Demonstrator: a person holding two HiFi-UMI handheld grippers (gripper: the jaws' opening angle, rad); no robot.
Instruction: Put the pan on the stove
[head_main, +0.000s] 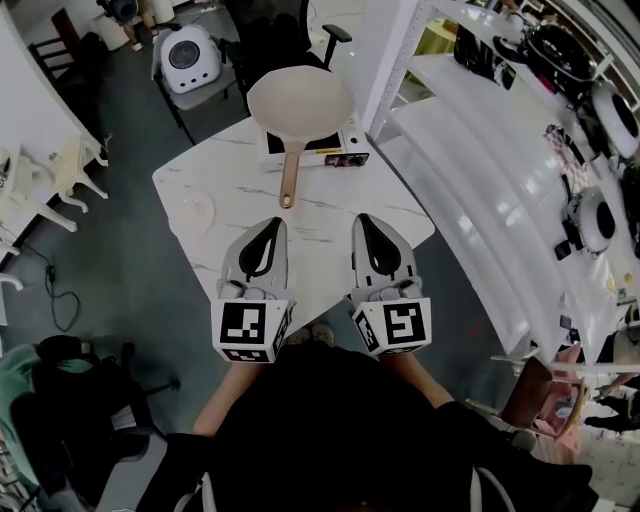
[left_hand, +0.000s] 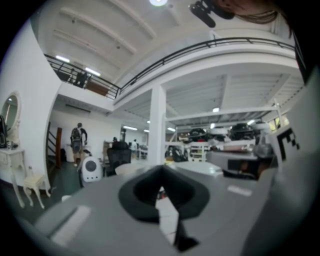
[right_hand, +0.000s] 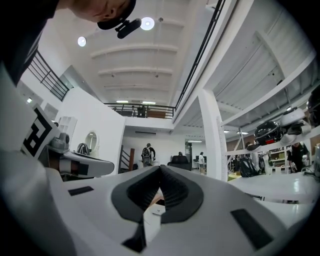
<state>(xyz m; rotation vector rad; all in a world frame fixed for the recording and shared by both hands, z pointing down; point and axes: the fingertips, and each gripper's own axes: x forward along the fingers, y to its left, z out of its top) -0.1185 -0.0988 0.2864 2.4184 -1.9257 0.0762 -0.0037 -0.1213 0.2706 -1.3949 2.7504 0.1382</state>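
A beige pan (head_main: 300, 102) with a long brown handle (head_main: 290, 172) rests on a small flat stove (head_main: 318, 150) at the far side of the white marble table (head_main: 230, 180). My left gripper (head_main: 274, 222) and right gripper (head_main: 360, 219) hover side by side over the table's near edge, both pointing level toward the pan and well short of it. Both are shut with nothing between the jaws. In the left gripper view the closed tips (left_hand: 161, 169) face the table and room. In the right gripper view the tips (right_hand: 160, 168) meet the same way.
A small white dish (head_main: 196, 211) lies on the table's left part. White shelving (head_main: 520, 150) with helmets runs along the right. A black office chair (head_main: 290, 40) and a white round appliance (head_main: 186, 58) stand beyond the table. A person (left_hand: 77, 140) walks far off.
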